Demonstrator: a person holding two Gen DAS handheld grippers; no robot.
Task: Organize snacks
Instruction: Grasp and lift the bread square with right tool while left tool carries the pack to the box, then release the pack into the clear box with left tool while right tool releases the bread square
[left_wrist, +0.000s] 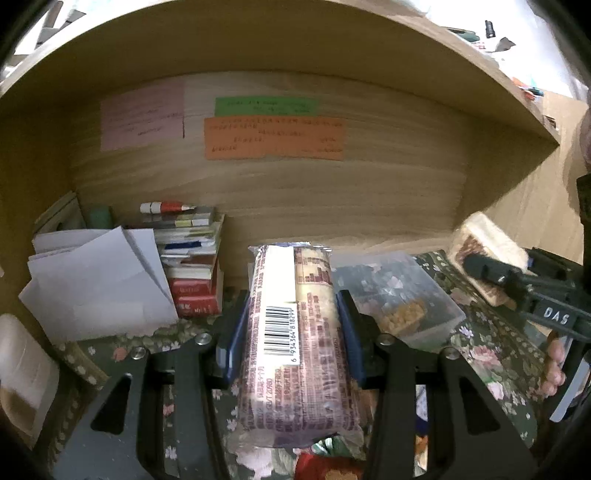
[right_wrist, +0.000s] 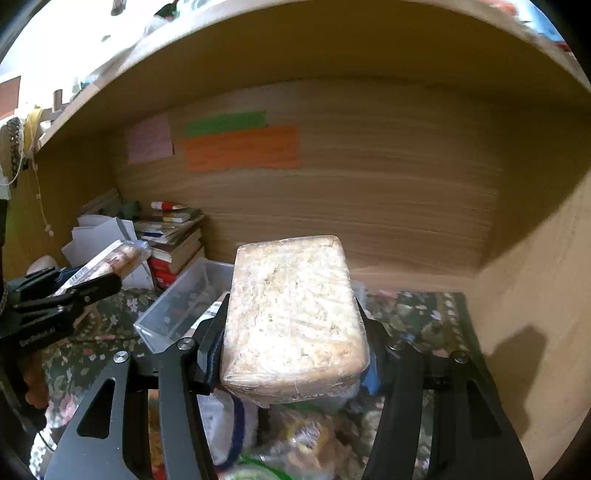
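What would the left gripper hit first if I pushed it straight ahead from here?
Likely the shelf's wooden back wall. The left gripper, shut on the barcoded snack pack, points between the book stack and clear plastic bin; depth is unclear.

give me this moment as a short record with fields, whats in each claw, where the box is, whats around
left claw: shut on barcode snack pack, held lengthwise between the fingers, barcode side up
right claw: shut on pale snack block, clear wrap, held above the cloth
clear plastic box: on the floral cloth, between the two claws, at least one snack inside
book stack: back left, against the wooden back wall
white papers: left of the books
sticky notes: pink, green, orange, on the back wall
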